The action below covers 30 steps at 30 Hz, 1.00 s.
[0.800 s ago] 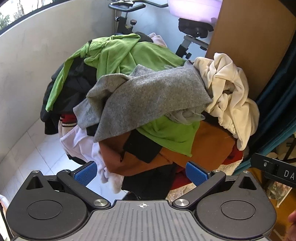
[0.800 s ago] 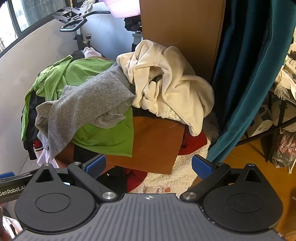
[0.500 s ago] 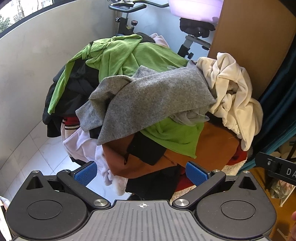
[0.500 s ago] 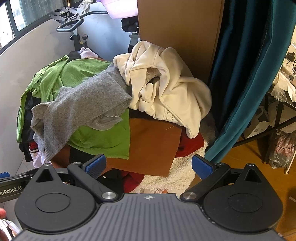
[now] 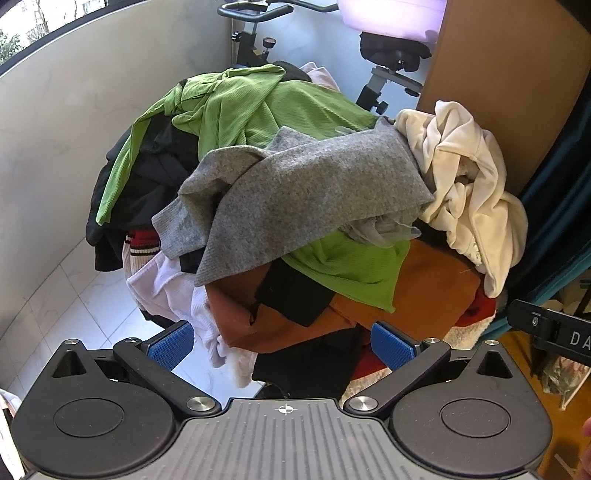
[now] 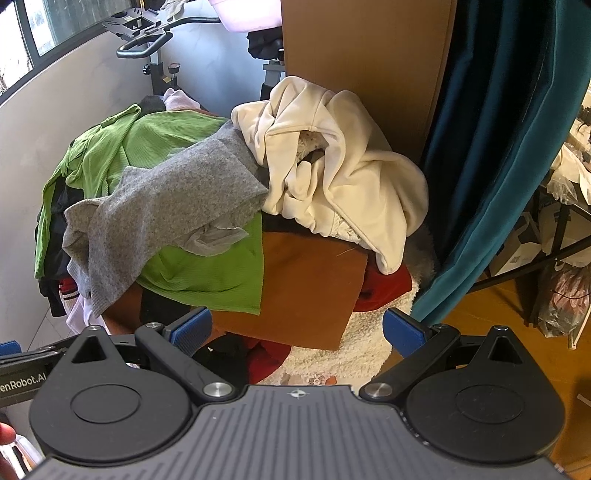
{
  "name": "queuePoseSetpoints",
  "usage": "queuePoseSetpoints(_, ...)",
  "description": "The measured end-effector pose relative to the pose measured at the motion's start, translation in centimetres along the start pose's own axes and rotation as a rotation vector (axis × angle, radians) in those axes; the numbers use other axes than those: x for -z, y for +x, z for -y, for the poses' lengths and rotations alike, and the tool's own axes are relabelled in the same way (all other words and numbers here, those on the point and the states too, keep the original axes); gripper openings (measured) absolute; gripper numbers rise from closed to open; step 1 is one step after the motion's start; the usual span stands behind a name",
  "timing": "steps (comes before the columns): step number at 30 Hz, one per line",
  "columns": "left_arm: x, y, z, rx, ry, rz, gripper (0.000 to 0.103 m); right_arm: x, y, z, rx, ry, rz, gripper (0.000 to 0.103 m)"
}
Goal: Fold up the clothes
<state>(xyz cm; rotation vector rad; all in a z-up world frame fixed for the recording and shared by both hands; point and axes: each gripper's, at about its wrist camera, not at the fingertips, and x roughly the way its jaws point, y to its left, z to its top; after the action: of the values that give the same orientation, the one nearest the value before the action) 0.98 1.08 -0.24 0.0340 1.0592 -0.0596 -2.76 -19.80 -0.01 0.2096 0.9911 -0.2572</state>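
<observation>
A heap of clothes fills both views. On top lies a grey knit sweater (image 5: 295, 192) (image 6: 162, 206), with a bright green top (image 5: 251, 110) (image 6: 147, 147) behind and under it. A cream hoodie (image 5: 469, 184) (image 6: 332, 173) is crumpled at the right. A rust-brown garment (image 5: 428, 288) (image 6: 306, 280) hangs down the front, over black and red pieces. My left gripper (image 5: 282, 341) is open, short of the heap's lower front, holding nothing. My right gripper (image 6: 297, 326) is also open and empty, in front of the brown garment.
An exercise bike (image 5: 255, 33) (image 6: 155, 48) stands behind the heap. A brown board (image 6: 369, 66) and a teal curtain (image 6: 498, 147) rise at the right. A white fluffy rug (image 6: 343, 354) lies below. White tiles (image 5: 74, 306) are at the left, cluttered racks (image 6: 561, 229) far right.
Both grippers have drawn back a little from the heap, so it looks smaller and lower in each view. The fingers stayed open and no garment moved.
</observation>
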Motion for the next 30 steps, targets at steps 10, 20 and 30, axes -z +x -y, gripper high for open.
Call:
queuePoseSetpoints(10,0.3,-0.3,0.0,-0.016,0.0,0.0,0.102,-0.1,0.2,-0.3,-0.013,-0.008,0.003,0.1)
queuePoseSetpoints(20,0.2,0.1,-0.7,-0.021,-0.02,-0.01,0.102,-0.4,0.5,-0.9,-0.019,-0.031,0.007,0.1)
queuePoseSetpoints(30,0.0,1.2,-0.7,-0.014,-0.029,-0.037,0.102,-0.4,1.2,-1.6,-0.012,-0.043,-0.006,0.1)
